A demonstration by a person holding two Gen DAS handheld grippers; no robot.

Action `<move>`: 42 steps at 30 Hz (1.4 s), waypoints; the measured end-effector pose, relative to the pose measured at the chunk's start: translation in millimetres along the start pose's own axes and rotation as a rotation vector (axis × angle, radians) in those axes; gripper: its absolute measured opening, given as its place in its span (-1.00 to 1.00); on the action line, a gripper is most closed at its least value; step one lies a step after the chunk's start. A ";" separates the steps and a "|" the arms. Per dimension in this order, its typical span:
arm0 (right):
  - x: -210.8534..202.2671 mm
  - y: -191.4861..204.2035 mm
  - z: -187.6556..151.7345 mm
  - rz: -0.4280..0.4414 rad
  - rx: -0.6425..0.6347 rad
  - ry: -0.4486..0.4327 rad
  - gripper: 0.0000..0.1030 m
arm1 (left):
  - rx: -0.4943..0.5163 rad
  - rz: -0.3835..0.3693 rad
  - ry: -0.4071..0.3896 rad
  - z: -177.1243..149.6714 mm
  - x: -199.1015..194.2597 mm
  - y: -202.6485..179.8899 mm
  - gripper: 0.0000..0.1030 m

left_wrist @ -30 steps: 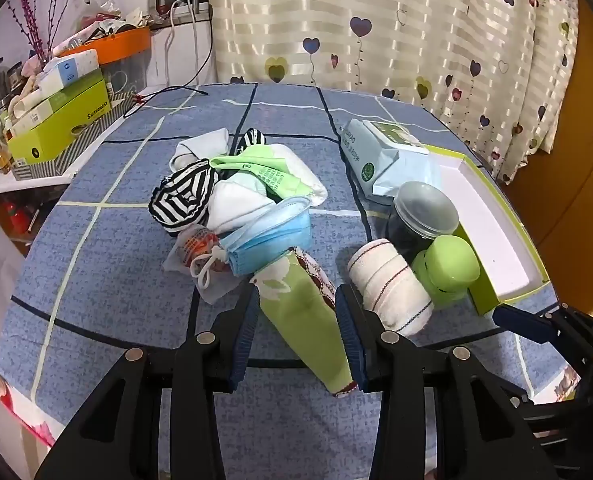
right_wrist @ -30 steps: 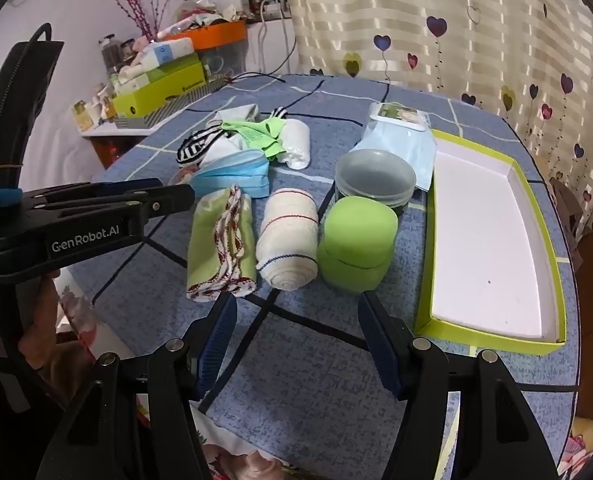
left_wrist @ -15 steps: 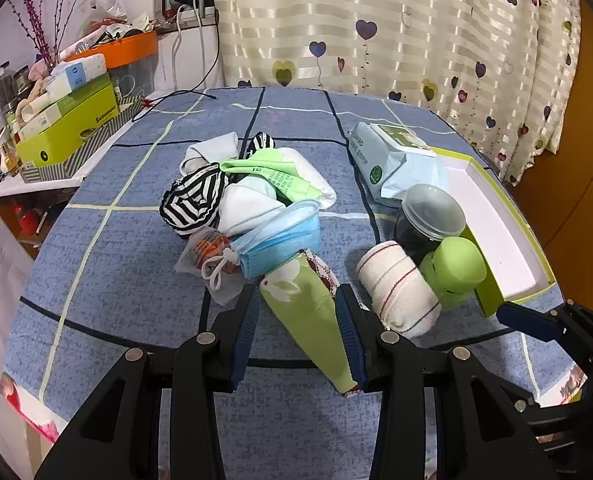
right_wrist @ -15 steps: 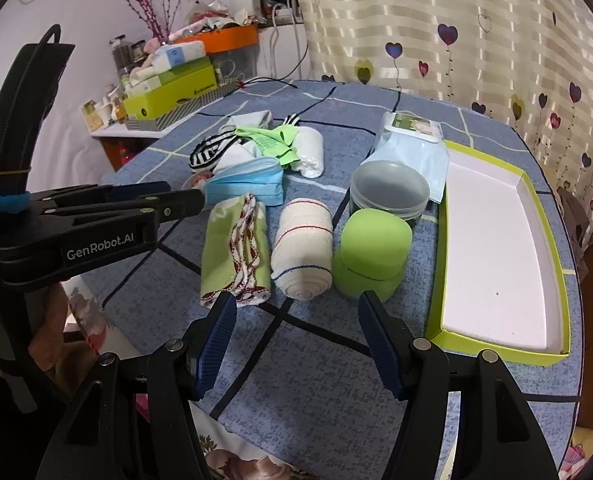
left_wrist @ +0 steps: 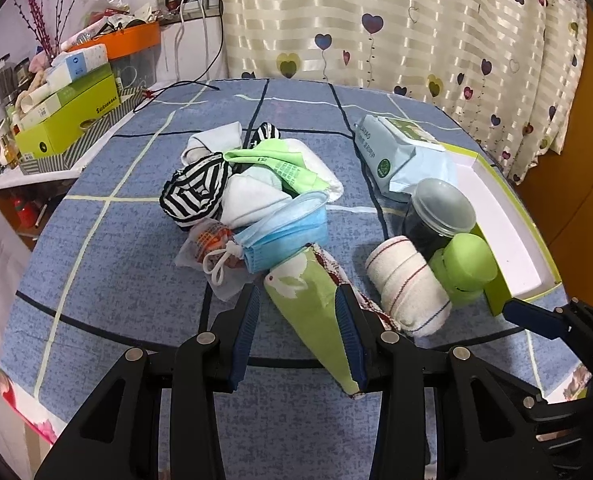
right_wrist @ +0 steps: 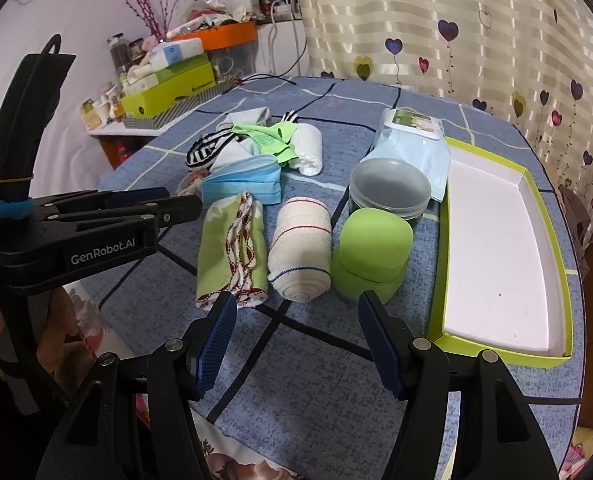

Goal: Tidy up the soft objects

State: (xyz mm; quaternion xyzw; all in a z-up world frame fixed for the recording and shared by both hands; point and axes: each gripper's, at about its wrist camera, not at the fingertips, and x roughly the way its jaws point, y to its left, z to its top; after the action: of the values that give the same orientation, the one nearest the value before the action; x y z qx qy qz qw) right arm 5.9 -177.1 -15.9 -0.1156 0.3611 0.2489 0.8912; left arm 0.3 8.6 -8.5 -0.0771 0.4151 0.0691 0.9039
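A: Both views are evenly lit and fairly bright; daylight glows through the curtain [left_wrist: 396, 32] in the upper part of each frame.

B: Shadows on the bench [left_wrist: 108, 264] are soft and short. No harsh glare, just sheen on the curtain stripes.

A: Fisheye bending curves the edges, corners go black, and the centre stays sharp.

Blue checked tabletop, crowded at its middle.
The table [right_wrist: 336, 400] carries a green folded cloth [right_wrist: 232, 256] just beside a rolled white towel [right_wrist: 300, 256], then a green lidded tub [right_wrist: 370, 252] touching a clear-lidded jar [right_wrist: 390, 190]. Behind sit a heap of socks and masks [left_wrist: 248, 196], a wipes pack [right_wrist: 412, 140] and an open green-rimmed box [right_wrist: 560, 240] at the right.
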 end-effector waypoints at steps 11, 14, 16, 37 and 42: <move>3.0 2.2 2.2 0.003 -0.003 0.002 0.23 | -0.017 -0.033 -0.005 0.3 0.6 3.8 -0.21; 2.8 1.8 2.0 0.004 -0.004 0.002 0.23 | -0.016 -0.041 -0.002 0.2 0.3 4.3 -0.21; 3.3 2.2 2.5 0.001 -0.001 0.003 0.23 | -0.007 -0.035 -0.005 -0.1 -0.5 3.4 -0.21; 4.3 3.7 4.4 -0.004 0.003 0.005 0.23 | 0.008 -0.042 -0.016 -3.0 -0.2 -1.5 -0.21; 3.8 2.9 4.1 -0.002 0.002 0.004 0.23 | 0.008 -0.055 -0.011 -2.9 0.6 -2.0 -0.21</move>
State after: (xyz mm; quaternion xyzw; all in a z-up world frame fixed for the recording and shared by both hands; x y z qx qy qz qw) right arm 9.0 -171.7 -15.7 -0.1157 0.3629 0.2473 0.8909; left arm -1.0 6.0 -10.7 -0.0845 0.4082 0.0432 0.9079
